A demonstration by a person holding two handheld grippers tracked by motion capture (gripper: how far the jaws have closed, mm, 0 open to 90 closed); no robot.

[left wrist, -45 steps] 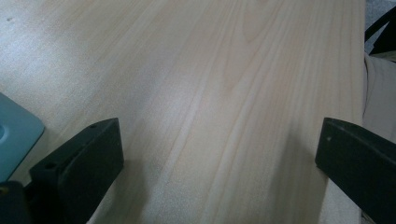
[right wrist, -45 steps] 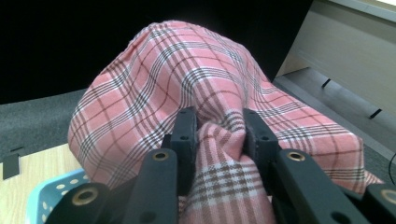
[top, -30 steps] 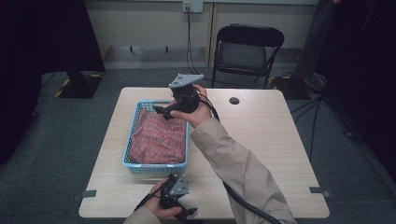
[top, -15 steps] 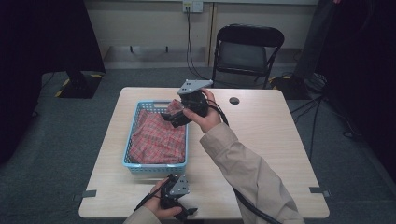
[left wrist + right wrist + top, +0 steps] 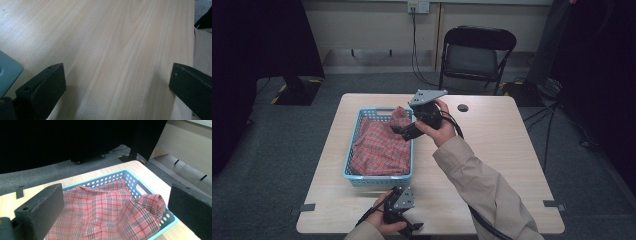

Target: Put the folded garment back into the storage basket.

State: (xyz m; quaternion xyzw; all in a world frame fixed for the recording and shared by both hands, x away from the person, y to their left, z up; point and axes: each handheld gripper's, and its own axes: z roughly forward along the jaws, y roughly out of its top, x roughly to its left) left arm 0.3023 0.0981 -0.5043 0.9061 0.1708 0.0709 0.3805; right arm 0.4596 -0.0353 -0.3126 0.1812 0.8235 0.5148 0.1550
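A red plaid cloth (image 5: 379,147) lies bunched in a light blue basket (image 5: 353,145) on the left half of the wooden table (image 5: 492,150). One fold rises at the basket's far right corner. My right gripper (image 5: 402,131) hovers over the basket's right rim, open. In the right gripper view, the cloth (image 5: 105,212) and the basket (image 5: 110,178) sit below my right gripper (image 5: 117,195), with nothing between the jaws. At the table's near edge my left gripper (image 5: 409,225) is open. In the left gripper view, my left gripper (image 5: 117,75) is low over bare wood.
A small black round mark (image 5: 462,107) sits near the table's far edge. A folding chair (image 5: 477,55) stands behind the table. A teal basket corner (image 5: 7,71) shows beside my left jaw. A beige sleeve (image 5: 482,185) crosses the table's right half.
My right gripper has moved rightward, from above the basket's far end to over its right rim. The left gripper has stayed in place.
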